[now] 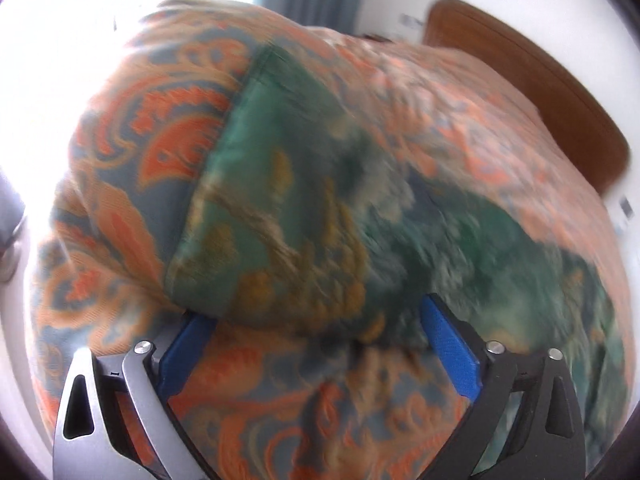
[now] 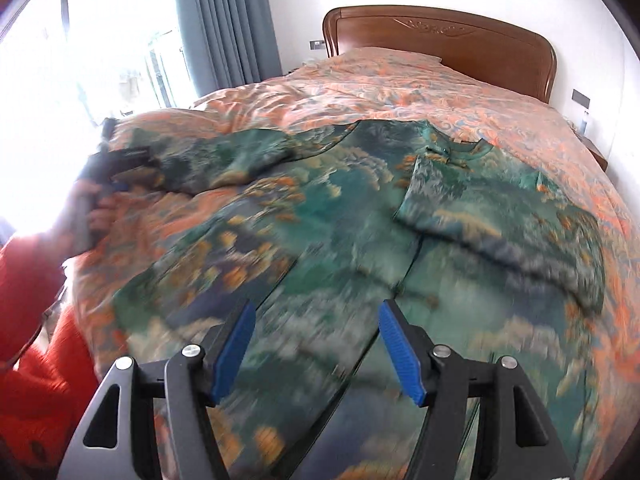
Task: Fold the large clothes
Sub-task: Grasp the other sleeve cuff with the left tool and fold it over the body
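A large green garment (image 2: 340,220) with a gold and grey print lies spread on the orange patterned bedspread (image 2: 400,80). One sleeve (image 2: 500,220) is folded across its chest; the other sleeve (image 2: 224,156) stretches out to the left. My right gripper (image 2: 316,320) hovers open over the garment's lower part, with nothing between its blue pads. My left gripper (image 1: 316,320) stands wide open at the end of the outstretched sleeve (image 1: 280,200), whose edge lies over the tip of the left pad (image 1: 188,352). The pads do not press on the cloth. The view is blurred.
A wooden headboard (image 2: 440,36) stands at the far end of the bed. Blue-grey curtains (image 2: 228,32) hang beside a bright window on the left. A person's red sleeve (image 2: 36,320) and the hand holding the left gripper (image 2: 120,168) are at the bed's left edge.
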The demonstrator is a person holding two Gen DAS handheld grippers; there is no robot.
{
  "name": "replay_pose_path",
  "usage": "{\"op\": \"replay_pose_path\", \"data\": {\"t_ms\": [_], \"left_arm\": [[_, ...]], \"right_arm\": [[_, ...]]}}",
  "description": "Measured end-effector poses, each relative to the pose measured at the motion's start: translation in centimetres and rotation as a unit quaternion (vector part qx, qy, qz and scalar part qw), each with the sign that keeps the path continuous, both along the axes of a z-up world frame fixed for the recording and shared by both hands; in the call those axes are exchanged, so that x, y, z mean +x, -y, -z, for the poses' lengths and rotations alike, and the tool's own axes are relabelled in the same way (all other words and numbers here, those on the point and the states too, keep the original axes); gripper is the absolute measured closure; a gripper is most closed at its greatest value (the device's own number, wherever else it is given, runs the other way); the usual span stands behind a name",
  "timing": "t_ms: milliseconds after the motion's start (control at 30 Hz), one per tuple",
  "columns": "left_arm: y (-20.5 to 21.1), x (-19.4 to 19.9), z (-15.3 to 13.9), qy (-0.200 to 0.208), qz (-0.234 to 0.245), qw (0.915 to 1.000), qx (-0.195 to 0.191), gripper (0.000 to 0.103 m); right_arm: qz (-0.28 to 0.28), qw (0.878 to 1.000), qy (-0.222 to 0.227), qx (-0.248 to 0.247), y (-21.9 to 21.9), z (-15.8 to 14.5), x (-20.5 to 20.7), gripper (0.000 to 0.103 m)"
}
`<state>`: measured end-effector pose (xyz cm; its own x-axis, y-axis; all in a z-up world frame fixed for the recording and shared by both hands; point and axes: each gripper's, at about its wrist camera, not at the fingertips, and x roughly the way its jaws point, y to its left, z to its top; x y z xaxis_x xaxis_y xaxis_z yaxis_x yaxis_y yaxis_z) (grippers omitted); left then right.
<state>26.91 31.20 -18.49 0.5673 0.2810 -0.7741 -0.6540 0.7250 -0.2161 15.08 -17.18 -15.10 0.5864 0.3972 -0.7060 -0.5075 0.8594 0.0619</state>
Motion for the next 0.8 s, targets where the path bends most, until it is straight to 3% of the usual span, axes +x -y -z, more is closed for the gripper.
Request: {"op": "replay_pose_path", "data": {"t_ms": [33,67,133,233,400,533,600,700,800], "left_arm": [[-0.1,0.0,-0.2,0.0,-0.016,0.9999,0.007,0.029],[-0.2,0.1,-0.2,-0.006,-0.029,0.9995,0.012,0.063],[-0.8,0.4,0.2,-0.022,-0.047,0.9987,0.001,0.091],[-0.5,-0.1,-0.3,-0.026,-0.063,0.9977,-0.003,0.095],[6.1,-0.6,-5.1,-0.017,-0.015,0.9932,0.114,0.095],[12.5,0.4,-10.2,0.024,0.058,0.9789,0.195,0.095],[16.6,1.3,-12.7,0.049,0.101,0.9673,0.227,0.095],[22.3,2.8,-15.2,0.072,0.164,0.952,0.249,0.095],[28.0,4.8,-15.7,0.077,0.223,0.9346,0.266,0.095]], "right_arm": [[0.002,1.0,0.002,0.003,0.2,-0.1,-0.9,0.037],[0.005,1.0,0.004,0.006,0.5,-0.2,-1.6,0.037],[0.014,1.0,0.01,0.012,1.0,-0.5,-2.7,0.037],[0.031,0.999,0.01,0.035,1.8,-0.9,-3.1,0.037],[0.051,0.997,0.019,0.054,2.7,-1.6,-3.8,0.037],[0.066,0.994,0.021,0.08,3.4,-1.5,-4.6,0.037],[0.073,0.993,0.017,0.095,3.8,-1.2,-4.8,0.037],[0.088,0.99,0.019,0.104,4.6,-1.0,-5.2,0.037],[0.107,0.987,0.022,0.116,6.2,-1.1,-5.8,0.037]]}}
